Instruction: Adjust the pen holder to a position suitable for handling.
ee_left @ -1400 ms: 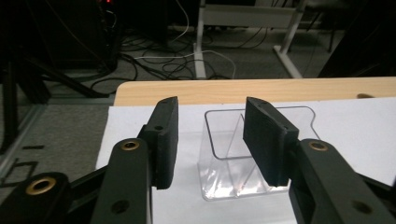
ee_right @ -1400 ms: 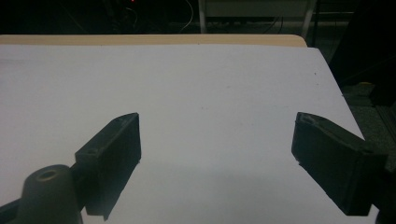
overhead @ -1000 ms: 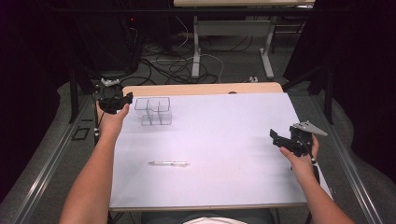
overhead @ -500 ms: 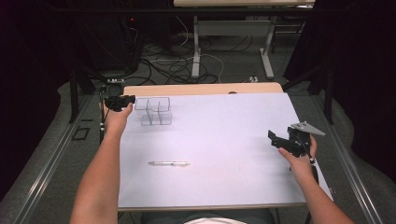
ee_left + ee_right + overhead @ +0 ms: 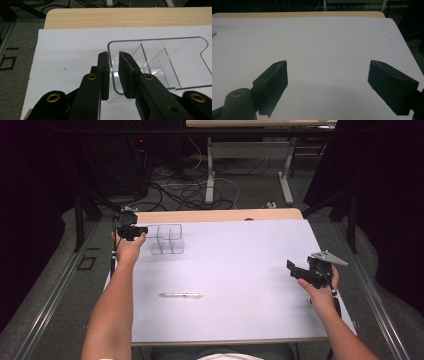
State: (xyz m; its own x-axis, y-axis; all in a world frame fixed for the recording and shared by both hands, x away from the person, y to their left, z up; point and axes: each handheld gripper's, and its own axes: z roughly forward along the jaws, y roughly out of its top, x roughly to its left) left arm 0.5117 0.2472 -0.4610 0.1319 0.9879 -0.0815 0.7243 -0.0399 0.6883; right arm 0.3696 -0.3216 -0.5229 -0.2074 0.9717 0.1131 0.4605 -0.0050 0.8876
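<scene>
My left gripper (image 5: 113, 72) has its jaws nearly pressed together, pinching the near wall of the clear divided box (image 5: 160, 60), which sits by the far left corner of the white tabletop (image 5: 240, 265); my own jaws hide the lower part of that wall, and the box's right end is cut off in the left gripper view. My right gripper (image 5: 328, 87) hangs near the right edge, jaws spread wide over bare surface. A pen (image 5: 181, 295) lies toward the near edge, well apart from both
</scene>
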